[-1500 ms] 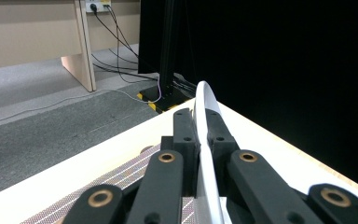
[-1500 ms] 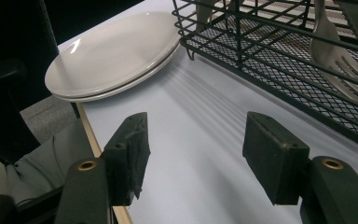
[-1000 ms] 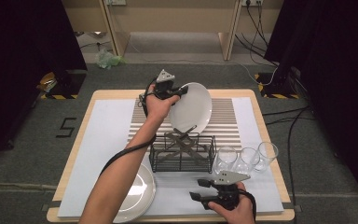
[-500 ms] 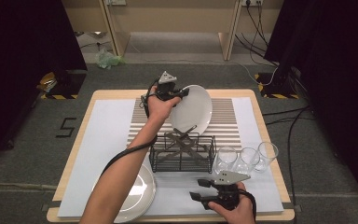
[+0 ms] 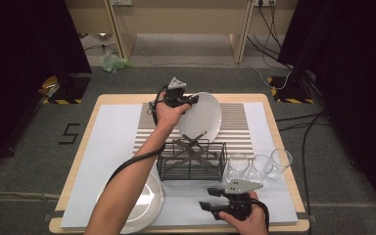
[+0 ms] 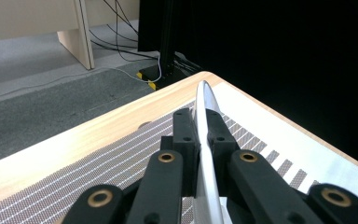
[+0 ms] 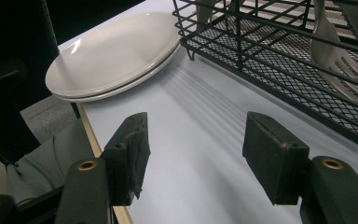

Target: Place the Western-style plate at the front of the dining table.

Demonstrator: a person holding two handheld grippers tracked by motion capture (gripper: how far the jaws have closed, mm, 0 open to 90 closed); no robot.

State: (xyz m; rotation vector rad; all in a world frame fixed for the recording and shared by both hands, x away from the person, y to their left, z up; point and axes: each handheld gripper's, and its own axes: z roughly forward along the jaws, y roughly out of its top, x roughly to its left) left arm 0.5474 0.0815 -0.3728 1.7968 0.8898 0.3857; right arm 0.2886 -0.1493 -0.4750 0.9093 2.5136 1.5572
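White china is gripped edge-on: the plate (image 5: 201, 116) is clamped at its rim between the closed jaws of the left gripper (image 5: 185, 100), held up off the striped mat (image 5: 240, 125) at the far middle of the table (image 5: 122, 99). In the left gripper view the plate (image 6: 205, 154) is seen as a thin blade running straight out between the pads, so its flat faces stand nearly upright and its long edge lies along the jaws. The wire rack (image 5: 192, 159) sits just nearer the person than the plate, directly below and in front of it. That is the relation on which the next move is judged to turn: the plate would have to be brought back and down, edge first, into the rack. The left hand is plainly the nearer one. The right gripper (image 5: 210, 198) rests at the near edge, jaws apart with nothing between them, facing the stacked plates (image 7: 114, 53) and the rack's side (image 7: 279, 51). Three glasses (image 5: 258, 165) stand right of the rack.
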